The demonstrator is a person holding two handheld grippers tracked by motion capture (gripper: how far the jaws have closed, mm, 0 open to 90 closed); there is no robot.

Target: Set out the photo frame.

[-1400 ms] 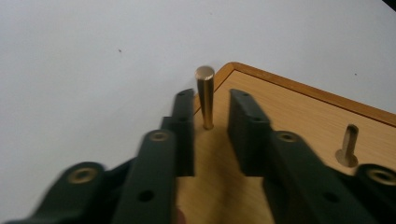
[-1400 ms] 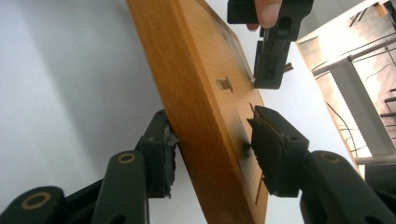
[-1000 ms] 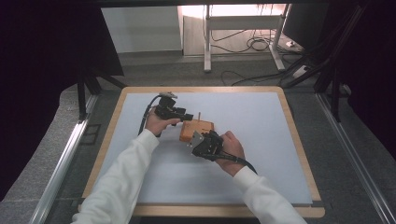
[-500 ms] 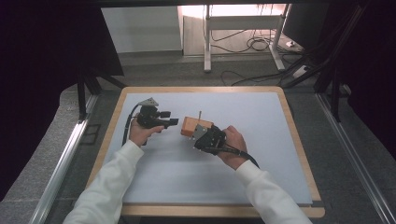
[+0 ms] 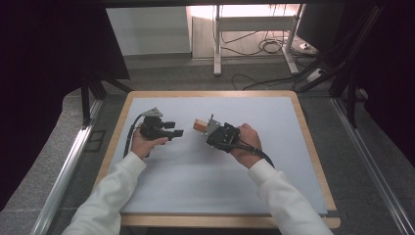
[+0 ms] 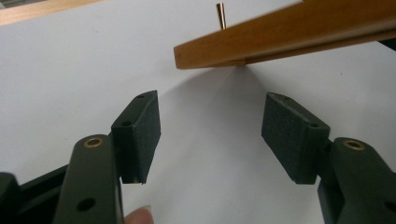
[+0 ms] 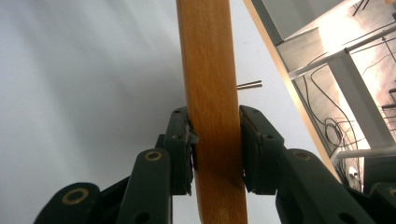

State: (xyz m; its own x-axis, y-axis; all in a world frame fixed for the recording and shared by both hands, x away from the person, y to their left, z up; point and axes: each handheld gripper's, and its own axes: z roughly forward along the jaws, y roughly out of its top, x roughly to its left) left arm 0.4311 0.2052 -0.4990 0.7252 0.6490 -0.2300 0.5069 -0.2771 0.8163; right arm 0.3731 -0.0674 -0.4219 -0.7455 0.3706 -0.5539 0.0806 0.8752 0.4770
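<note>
The right gripper [image 5: 209,131] has the wooden block [image 5: 199,125] clenched between its jaws, and in the right gripper view you can see the pads [image 7: 184,149] pressed on both faces of that orange-brown wood [image 7: 211,116], the jaws having just been closing in on it. The block is lifted off the white mat [image 5: 274,147] near the middle of the bench [image 5: 308,132], tilted up and to the left in the high view, with the person's right hand [image 5: 244,142] wrapped around the gripper body behind it. A thin brass-coloured pin [image 7: 249,84] sticks out from the side of the block in the right gripper view, and the same pin [image 6: 221,15] pokes up past the wood in the left gripper view. Over on the left, the left gripper [image 5: 177,132] is apart from the block, its jaws released and spread wide with nothing between them; the left gripper view shows both dark pads [image 6: 142,133] open over bare white mat, and the block's edge [image 6: 289,32] hangs across the top of that view, well ahead of the pads, casting a soft shadow on the mat beneath it. The left hand [image 5: 144,142] grips its tool near the left edge of the mat, jaws pointing right toward the block. Both white sleeves [image 5: 107,196] come in from the bottom of the high view.
</note>
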